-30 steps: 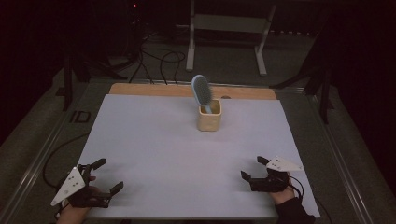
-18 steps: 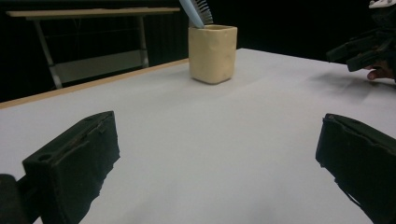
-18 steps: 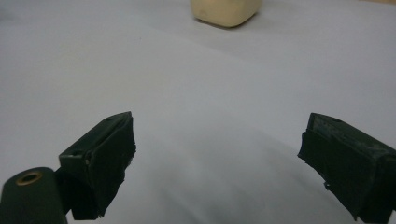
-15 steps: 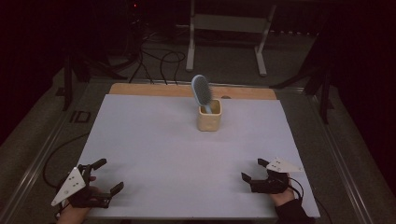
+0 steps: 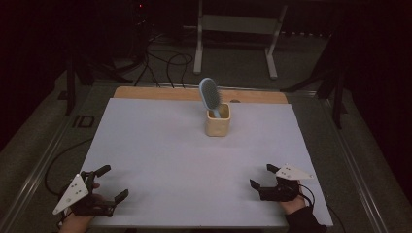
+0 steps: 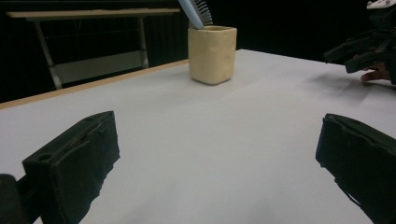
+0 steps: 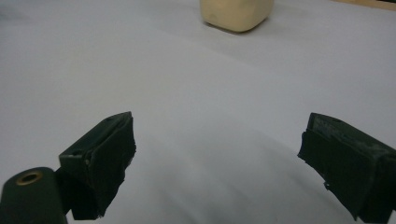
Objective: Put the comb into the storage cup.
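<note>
A cream square cup stands at the far middle of the white table top, with a light blue hairbrush upright in it, bristle head up. My left gripper rests at the near left corner, open and holding nothing. At the near right, my right gripper is also open and holds nothing. In the left gripper view the cup and brush sit far ahead between the spread jaws, and the right gripper shows at the upper right. The right gripper view catches the cup's base at its top edge.
A wooden strip runs along the table's far edge. Behind the table stand a metal frame and cables on the dark floor. A wide stretch of white surface lies between the two grippers and the cup.
</note>
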A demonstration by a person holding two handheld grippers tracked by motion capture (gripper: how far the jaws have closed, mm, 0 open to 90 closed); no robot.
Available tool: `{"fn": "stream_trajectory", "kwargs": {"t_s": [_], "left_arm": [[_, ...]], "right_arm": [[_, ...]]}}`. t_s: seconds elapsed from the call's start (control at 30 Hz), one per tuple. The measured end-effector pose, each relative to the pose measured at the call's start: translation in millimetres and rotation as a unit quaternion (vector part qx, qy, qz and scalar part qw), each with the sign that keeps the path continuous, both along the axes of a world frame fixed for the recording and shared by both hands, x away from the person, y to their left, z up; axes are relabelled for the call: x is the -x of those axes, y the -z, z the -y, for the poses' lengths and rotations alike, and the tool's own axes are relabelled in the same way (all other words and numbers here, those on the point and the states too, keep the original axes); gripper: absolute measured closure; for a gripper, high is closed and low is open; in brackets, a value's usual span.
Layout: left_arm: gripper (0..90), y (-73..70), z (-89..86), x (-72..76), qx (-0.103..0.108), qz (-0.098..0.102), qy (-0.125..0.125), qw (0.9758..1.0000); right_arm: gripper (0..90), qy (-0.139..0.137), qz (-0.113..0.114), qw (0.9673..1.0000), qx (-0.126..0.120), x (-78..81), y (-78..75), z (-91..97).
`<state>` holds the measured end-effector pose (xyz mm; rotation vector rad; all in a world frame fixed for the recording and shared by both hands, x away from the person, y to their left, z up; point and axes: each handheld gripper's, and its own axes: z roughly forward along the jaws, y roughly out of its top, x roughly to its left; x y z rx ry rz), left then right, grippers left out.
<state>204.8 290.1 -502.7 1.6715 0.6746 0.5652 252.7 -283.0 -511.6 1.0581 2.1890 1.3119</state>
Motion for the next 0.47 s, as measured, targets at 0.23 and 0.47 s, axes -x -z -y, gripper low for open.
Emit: {"fn": "stream_trajectory", "kwargs": {"t_s": [0.23,0.47], "left_arm": [[0.0,0.8,-0.4,-0.4,0.004,-0.003,-0.002,1.0000],[0.0,0.8,-0.7,-0.8,0.005,-0.003,-0.003,1.0000]], "right_arm": [[9.6,-0.005,0.001,1.0000,-0.002,-0.1,-0.7,-1.7],[9.6,-0.002,0.001,1.0000,-0.005,0.6,-2.3,-1.0]]}}
